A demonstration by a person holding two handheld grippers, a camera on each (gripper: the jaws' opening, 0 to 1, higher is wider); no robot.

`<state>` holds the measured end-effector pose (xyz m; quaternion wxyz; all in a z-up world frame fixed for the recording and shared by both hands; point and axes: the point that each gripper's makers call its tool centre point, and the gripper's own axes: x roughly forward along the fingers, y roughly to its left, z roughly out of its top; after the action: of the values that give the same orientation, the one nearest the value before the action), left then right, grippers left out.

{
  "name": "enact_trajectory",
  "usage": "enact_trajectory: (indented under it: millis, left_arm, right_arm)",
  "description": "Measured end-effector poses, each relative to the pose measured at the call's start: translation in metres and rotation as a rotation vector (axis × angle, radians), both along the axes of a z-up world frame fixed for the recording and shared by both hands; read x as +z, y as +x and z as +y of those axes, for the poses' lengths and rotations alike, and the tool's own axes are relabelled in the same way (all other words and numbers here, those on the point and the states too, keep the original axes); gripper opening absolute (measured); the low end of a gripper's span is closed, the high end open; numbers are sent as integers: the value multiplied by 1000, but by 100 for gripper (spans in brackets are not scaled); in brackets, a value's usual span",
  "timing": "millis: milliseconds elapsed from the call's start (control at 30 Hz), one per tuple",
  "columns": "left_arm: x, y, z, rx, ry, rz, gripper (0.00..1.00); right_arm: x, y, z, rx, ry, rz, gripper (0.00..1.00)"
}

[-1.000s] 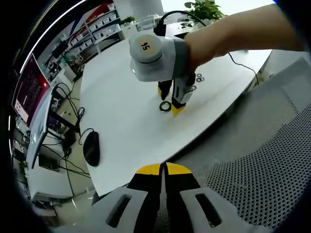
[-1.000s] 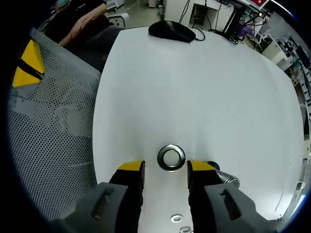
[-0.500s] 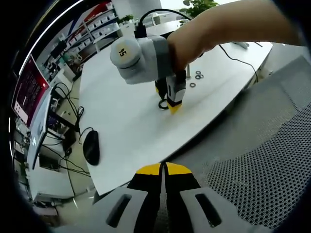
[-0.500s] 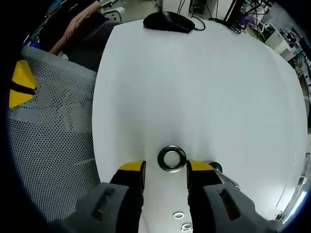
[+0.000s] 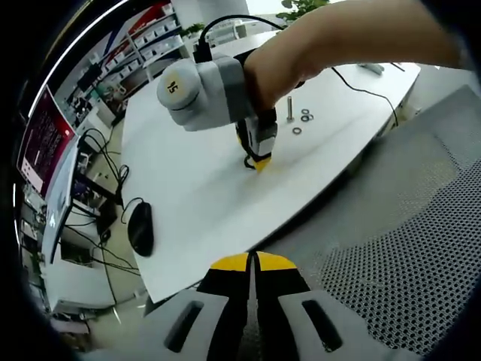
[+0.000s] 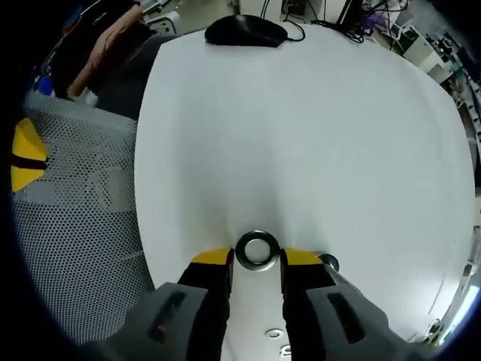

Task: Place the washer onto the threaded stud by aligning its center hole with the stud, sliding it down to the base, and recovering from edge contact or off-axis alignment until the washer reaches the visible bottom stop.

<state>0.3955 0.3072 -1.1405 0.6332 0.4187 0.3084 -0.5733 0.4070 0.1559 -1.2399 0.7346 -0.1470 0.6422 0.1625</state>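
A steel washer (image 6: 257, 251) lies flat on the white table (image 6: 316, 135), and my right gripper (image 6: 257, 258) has its yellow-tipped fingers (image 6: 213, 258) pressed against both sides of it. From the left gripper view, that right gripper (image 5: 256, 159) points down at the table, with the washer (image 5: 247, 161) a dark ring at its tips. The threaded stud (image 5: 289, 109) stands upright just beyond; its dark end (image 6: 328, 263) peeks out beside the right finger. My left gripper (image 5: 252, 263) is shut and holds nothing, off the table over a mesh chair.
Spare small washers (image 5: 304, 117) lie by the stud, and they also show low between the right gripper's fingers (image 6: 274, 332). A black mouse (image 6: 246, 30) with its cable sits at the table's far edge. A grey mesh chair (image 6: 75, 226) runs along the table's side. A person's arm (image 6: 113, 41) is beyond it.
The right gripper's jaws have closed in from a wide gap until they touch the washer's sides. In the left gripper view the right gripper has shifted slightly left, uncovering the stud.
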Motion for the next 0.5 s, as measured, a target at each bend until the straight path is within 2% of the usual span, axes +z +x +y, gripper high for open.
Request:
enact_trajectory:
  millis: [133,167,267,367,500]
  left_arm:
    - [0,0,0,0,-2,0,0]
    - [0,0,0,0,-3,1,0]
    - [2,0,-2,0,-19,5,0]
    - [1,-1,-1,0,-7,5,0]
    - [1,0,-1,0,-8,4,0]
  right_arm:
    - [0,-1,2,15,-4,2,27]
    - [0,-1,3,60,-4,-2,27]
    - [0,1,3,44,7,-12,27]
    - [-1,1,3,37,6,-14,27]
    - [0,0,4,58,3,-18,27]
